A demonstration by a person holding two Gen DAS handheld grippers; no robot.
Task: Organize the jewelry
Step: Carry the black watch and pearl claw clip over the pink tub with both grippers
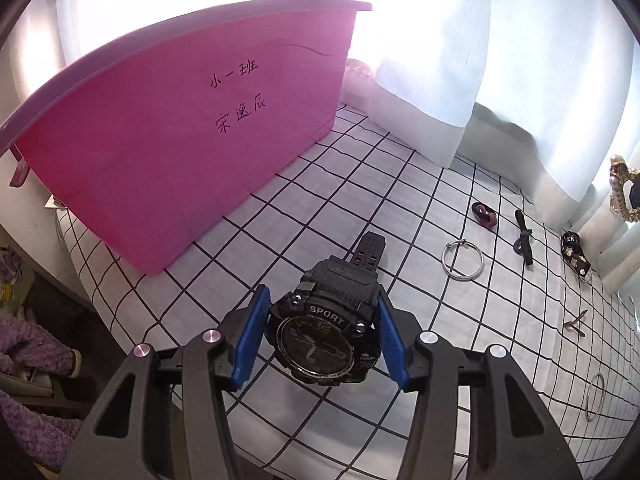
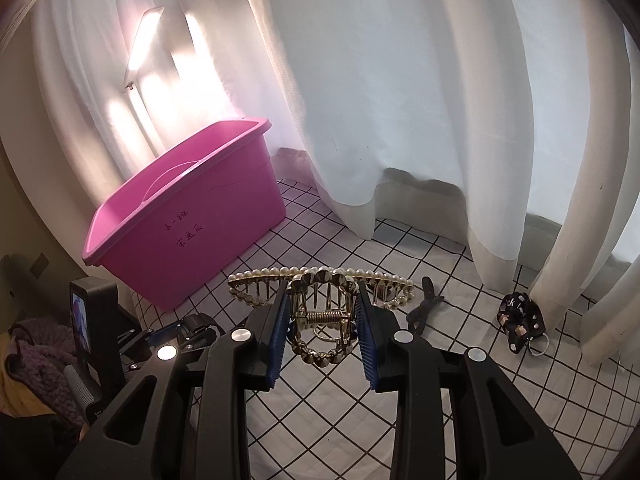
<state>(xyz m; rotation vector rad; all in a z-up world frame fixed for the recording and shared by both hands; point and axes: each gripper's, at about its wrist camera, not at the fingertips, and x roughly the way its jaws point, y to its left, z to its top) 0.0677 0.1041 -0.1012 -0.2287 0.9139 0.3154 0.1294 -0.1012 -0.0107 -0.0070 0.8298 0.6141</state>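
My left gripper (image 1: 320, 328) is shut on a black sport watch (image 1: 326, 336) and holds it above the checked cloth, just right of the pink bin (image 1: 180, 152). My right gripper (image 2: 322, 332) is shut on a gold pearl hair claw (image 2: 320, 300), held above the cloth; the claw also shows at the right edge of the left wrist view (image 1: 620, 188). The pink bin (image 2: 180, 220) stands open at the back left in the right wrist view. The left gripper with the watch (image 2: 192, 330) shows low left there.
On the checked cloth (image 1: 360, 184) lie a silver bangle (image 1: 463, 260), a dark red hair tie (image 1: 485, 214), a black ribbon tie (image 1: 524, 240), a black patterned piece (image 1: 575, 252), a small brown clip (image 1: 576, 322) and a silver ring (image 1: 595, 396). White curtains (image 2: 400, 100) hang behind.
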